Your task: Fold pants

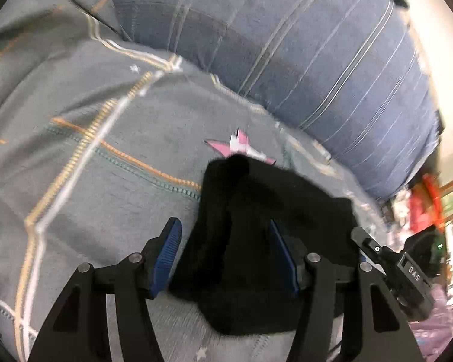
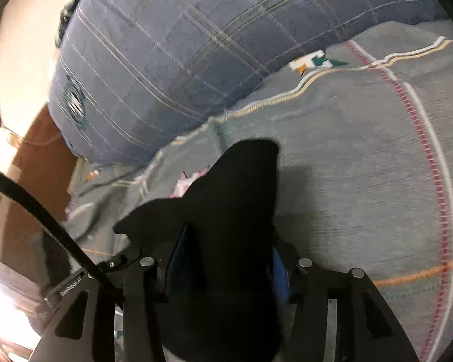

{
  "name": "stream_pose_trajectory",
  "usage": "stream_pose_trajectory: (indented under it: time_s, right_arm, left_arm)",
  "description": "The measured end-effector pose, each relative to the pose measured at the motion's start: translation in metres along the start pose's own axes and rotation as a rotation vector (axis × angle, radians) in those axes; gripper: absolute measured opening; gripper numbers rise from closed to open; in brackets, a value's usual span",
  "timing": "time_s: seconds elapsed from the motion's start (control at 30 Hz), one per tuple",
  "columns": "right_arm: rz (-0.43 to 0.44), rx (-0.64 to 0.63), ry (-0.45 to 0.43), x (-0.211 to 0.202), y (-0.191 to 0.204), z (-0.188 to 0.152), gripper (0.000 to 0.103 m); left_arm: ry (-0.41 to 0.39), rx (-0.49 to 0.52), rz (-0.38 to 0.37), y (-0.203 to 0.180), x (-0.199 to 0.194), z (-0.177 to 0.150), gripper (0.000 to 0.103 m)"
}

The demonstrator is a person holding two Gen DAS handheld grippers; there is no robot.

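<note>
The black pants (image 1: 265,235) lie bunched on a grey bedsheet (image 1: 84,181). In the left wrist view my left gripper (image 1: 226,256) stands wide open, its blue pads (image 1: 166,259) on either side of the black cloth, the right pad partly covered by it. In the right wrist view the pants (image 2: 229,226) rise as a dark fold between the blue pads (image 2: 279,274) of my right gripper (image 2: 226,268). Its jaws are spread around the cloth, which fills the gap. The other gripper's body (image 1: 407,274) shows at the right of the left view.
A big blue plaid pillow (image 1: 287,45) lies along the far side of the bed; it also shows in the right wrist view (image 2: 172,60). The sheet (image 2: 362,181) carries stitched lines and a pink star patch (image 1: 241,146). A brown floor (image 2: 42,163) lies beyond the bed edge at left.
</note>
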State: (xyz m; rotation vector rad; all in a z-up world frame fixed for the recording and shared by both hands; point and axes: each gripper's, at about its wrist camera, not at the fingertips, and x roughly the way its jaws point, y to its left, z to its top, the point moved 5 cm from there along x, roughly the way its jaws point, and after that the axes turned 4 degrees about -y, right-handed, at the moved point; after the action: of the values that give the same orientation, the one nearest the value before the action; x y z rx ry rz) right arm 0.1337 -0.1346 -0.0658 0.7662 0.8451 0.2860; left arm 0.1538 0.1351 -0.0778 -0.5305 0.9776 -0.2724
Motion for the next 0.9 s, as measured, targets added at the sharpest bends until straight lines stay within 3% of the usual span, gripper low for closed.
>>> stream_pose_trajectory:
  time_s: [0.1, 0.17, 0.27, 0.43, 0.5, 0.7, 0.77, 0.9]
  right_arm:
    - [0.105, 0.065, -0.038, -0.026, 0.000, 0.016, 0.055]
    - [0.164, 0.091, -0.082, -0.039, 0.006, 0.031, 0.055]
    - [0.222, 0.100, -0.069, -0.032, 0.023, 0.039, 0.055]
    - [0.188, 0.077, 0.019, 0.012, 0.023, 0.031, 0.055]
    - [0.131, 0.087, 0.021, 0.028, 0.007, 0.031, 0.055]
    - [0.136, 0.154, -0.011, 0.037, -0.018, 0.041, 0.053]
    - [0.099, 0.143, -0.056, 0.017, -0.017, 0.046, 0.057]
    - [0.093, 0.083, -0.112, -0.026, -0.010, 0.035, 0.063]
  left_arm:
    - [-0.087, -0.013, -0.093, -0.008, -0.028, 0.018, 0.060]
    - [-0.109, -0.018, -0.151, -0.020, -0.029, 0.027, 0.066]
    - [-0.100, 0.024, -0.195, -0.041, -0.016, 0.035, 0.067]
    - [0.004, 0.043, -0.063, -0.030, 0.039, 0.026, 0.067]
    - [0.014, 0.008, -0.081, -0.019, 0.048, 0.023, 0.067]
    - [0.029, 0.013, -0.095, -0.019, 0.039, 0.029, 0.067]
    - [0.010, -0.008, -0.077, -0.017, 0.023, 0.030, 0.067]
    - [-0.074, 0.060, 0.006, -0.019, -0.025, 0.012, 0.067]
